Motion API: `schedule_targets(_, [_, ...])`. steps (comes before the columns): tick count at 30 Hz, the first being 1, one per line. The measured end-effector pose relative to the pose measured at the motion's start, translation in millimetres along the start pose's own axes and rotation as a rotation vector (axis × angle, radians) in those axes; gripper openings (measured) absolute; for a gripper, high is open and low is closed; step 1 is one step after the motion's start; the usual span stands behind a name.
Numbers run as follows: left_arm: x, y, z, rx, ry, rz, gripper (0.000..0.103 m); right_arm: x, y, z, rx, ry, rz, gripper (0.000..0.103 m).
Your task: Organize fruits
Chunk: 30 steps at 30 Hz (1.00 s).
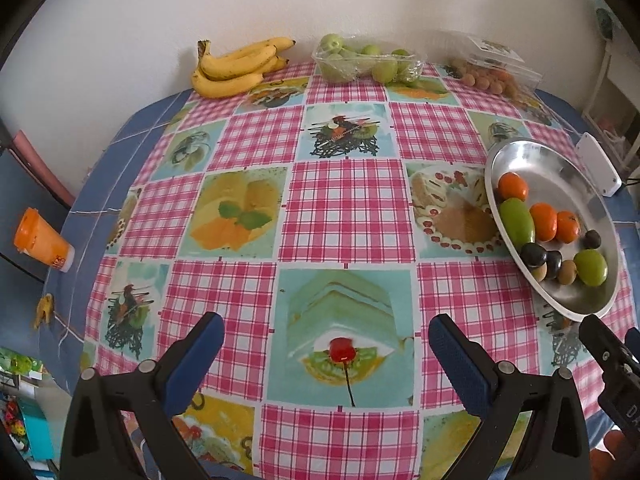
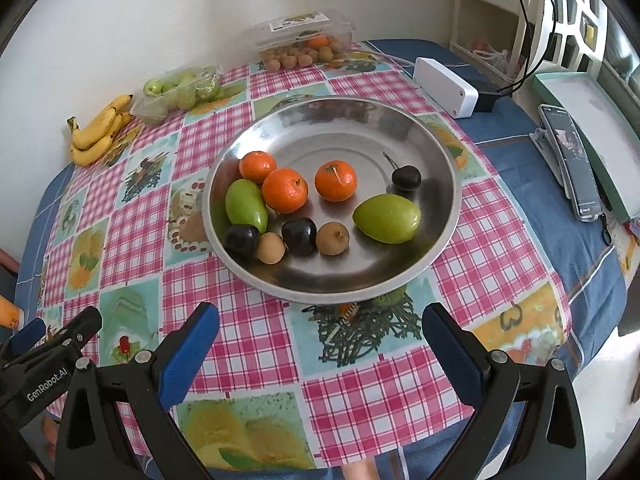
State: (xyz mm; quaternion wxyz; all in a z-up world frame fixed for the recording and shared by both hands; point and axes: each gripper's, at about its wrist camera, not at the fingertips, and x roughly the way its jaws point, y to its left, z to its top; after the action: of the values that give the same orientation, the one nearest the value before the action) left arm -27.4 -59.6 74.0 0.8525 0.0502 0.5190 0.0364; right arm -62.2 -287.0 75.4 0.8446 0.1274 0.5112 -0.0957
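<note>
A round metal plate (image 2: 400, 136) stands on the table and holds three oranges (image 2: 285, 190), two green fruits (image 2: 387, 218), dark plums (image 2: 299, 236) and small brown fruits (image 2: 332, 239). The plate also shows at the right of the left wrist view (image 1: 560, 168). My right gripper (image 2: 320, 344) is open and empty, just short of the plate's near rim. My left gripper (image 1: 326, 348) is open and empty over the tablecloth, left of the plate. Bananas (image 1: 236, 66), a bag of green fruits (image 1: 366, 62) and a clear box of small brown fruits (image 1: 490, 70) lie at the far edge.
A checked pink tablecloth (image 1: 344, 208) covers the table. A white box (image 2: 444, 86) with cables and a phone on a stand (image 2: 572, 160) sit to the right. An orange bottle (image 1: 42, 240) lies beyond the left edge. A wall runs behind the table.
</note>
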Motion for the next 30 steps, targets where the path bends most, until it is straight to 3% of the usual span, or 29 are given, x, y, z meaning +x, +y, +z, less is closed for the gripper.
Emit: schedule_targets(30, [3.5, 0.7, 2.8, -0.037, 0.059, 0.010, 0.103, 4.7, 3.6, 1.6, -0.038, -0.018, 0.000, 0.101])
